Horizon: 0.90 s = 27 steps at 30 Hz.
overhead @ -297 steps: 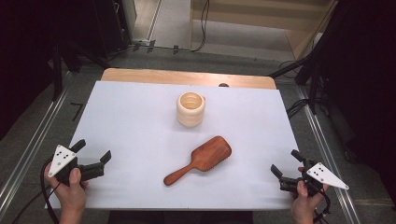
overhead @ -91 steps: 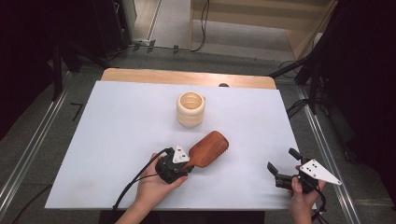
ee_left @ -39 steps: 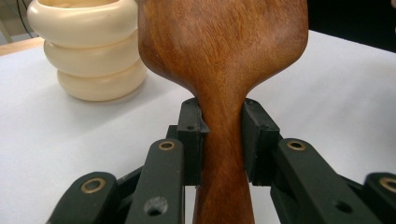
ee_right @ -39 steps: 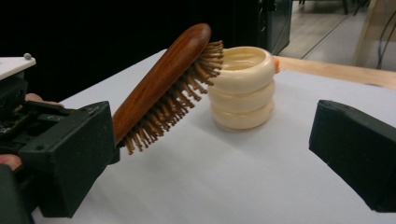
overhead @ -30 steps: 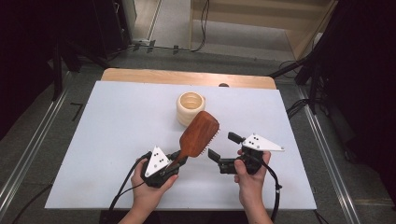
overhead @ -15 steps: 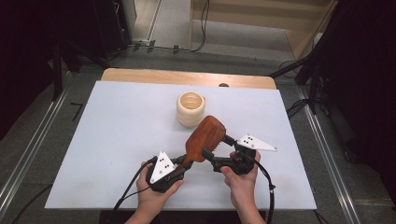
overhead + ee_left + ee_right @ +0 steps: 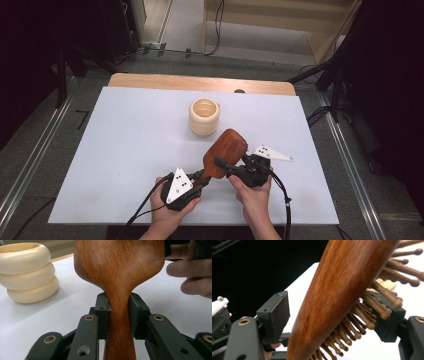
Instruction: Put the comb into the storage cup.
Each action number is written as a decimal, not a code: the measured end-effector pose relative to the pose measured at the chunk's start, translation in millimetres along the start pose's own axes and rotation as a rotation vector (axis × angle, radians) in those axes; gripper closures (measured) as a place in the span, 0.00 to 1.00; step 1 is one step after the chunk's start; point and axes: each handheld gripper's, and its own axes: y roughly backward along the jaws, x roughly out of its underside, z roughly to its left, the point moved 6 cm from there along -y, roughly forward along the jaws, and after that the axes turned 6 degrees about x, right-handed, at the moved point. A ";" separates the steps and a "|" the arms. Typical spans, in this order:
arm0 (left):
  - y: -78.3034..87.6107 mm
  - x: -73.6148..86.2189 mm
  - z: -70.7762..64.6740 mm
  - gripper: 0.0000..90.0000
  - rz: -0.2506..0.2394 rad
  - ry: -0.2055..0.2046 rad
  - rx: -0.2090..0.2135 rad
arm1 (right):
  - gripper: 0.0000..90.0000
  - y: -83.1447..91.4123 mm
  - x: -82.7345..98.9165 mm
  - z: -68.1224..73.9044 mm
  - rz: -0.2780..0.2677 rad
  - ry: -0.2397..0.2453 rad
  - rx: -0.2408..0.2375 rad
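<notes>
A dark wooden hairbrush (image 7: 226, 152) is held off the white table sheet, head pointing away from the person. My left gripper (image 7: 200, 176) is shut on its handle neck, with both pads pressed against the wood (image 7: 120, 270) in the left gripper view. My right gripper (image 7: 222, 165) reaches in from the right, its jaws either side of the brush head (image 7: 342, 290). Those jaws have just been closing. One pad (image 7: 280, 315) still stands off the smooth back, while the other pad (image 7: 387, 322) sits among the bristles. A cream ringed cup (image 7: 204, 116) stands just beyond the brush.
The white sheet (image 7: 125, 140) covers the table, with a wooden edge (image 7: 200, 82) at the back. Dark floor, stands and cables surround it. In the left gripper view, fingers of the right hand (image 7: 192, 272) show beside the brush head and the cup (image 7: 27, 272) at upper left.
The brush once lay on the sheet; the left gripper now holds it up. Over the last second the head swung slightly right, and the right gripper's jaws narrowed around it.
</notes>
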 end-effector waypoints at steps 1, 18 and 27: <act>0.0 0.0 0.0 0.80 0.000 0.000 0.000 | 0.26 0.0 0.0 0.0 0.000 0.000 0.000; -1.7 3.4 -3.6 0.76 -0.013 0.009 0.056 | 0.57 9.4 3.5 5.7 -0.027 -0.070 -0.120; -0.2 3.6 -1.0 0.50 0.001 0.050 0.115 | 0.60 23.4 -8.3 6.3 -0.086 0.038 -0.061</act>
